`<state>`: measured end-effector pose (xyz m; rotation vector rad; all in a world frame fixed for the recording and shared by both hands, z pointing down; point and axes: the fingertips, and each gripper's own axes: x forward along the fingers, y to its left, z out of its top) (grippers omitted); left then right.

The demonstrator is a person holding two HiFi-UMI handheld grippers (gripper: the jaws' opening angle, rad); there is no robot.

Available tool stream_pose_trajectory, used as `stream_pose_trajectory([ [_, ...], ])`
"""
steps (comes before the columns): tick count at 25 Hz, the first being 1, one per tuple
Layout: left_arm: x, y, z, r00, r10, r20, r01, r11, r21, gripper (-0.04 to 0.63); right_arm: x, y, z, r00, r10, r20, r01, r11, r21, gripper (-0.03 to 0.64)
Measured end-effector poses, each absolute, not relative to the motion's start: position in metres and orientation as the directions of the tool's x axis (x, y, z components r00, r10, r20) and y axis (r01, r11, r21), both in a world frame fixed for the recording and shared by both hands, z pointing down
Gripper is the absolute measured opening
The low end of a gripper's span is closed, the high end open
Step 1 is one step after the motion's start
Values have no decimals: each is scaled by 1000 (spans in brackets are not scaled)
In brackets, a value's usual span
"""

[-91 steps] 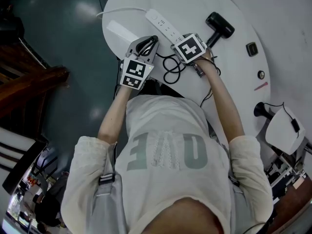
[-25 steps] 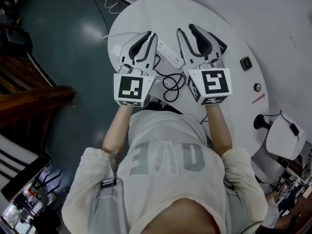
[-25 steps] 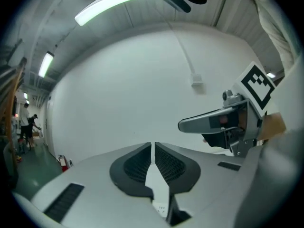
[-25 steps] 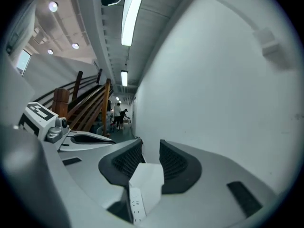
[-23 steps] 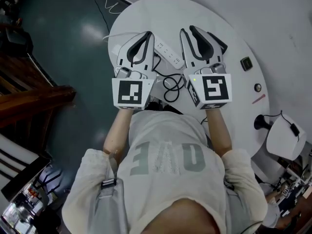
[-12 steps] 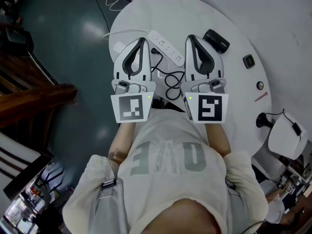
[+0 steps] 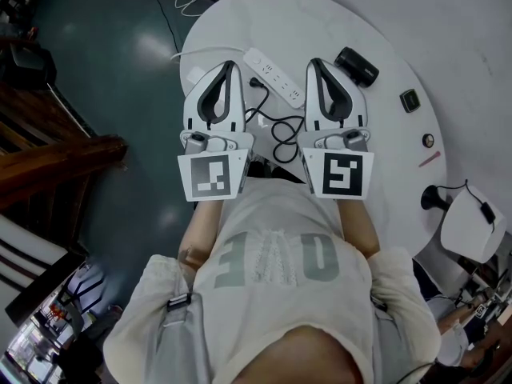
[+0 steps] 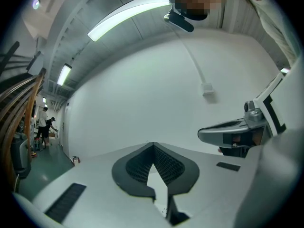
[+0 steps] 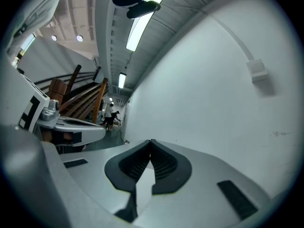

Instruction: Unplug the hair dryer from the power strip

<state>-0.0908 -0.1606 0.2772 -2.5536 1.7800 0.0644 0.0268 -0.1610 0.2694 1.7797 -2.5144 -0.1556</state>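
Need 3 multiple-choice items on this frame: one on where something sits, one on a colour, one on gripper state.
1. Where is the hair dryer? A) on the table, right of the power strip B) on top of the power strip C) on the floor
2. The power strip is: A) black B) red C) white
3. The left gripper and right gripper are: A) both wide open B) both shut, empty C) both shut on the cable
Answers: 1 A, it lies on the tabletop past the strip's right end. 2 C, its casing is white. 3 B, each gripper view shows jaws together with nothing between.
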Motion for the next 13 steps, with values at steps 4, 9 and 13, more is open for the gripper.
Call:
stream_pose_trajectory([
  [4,-92,-160,277,343,-938,-50,-939,-343,3,12,27,-161,272,-330,-944,-4,-937,327,125,20],
  [9,-94,-161,276,341,-938,-54,-940,-342,2,12,28,-163,273,-329,-944,3,-937,326,127,20],
  [13,-93,-161,276,343,-938,-51,-939,-343,3,12,29,-163,273,-325,-946,3,-937,323,132,20],
])
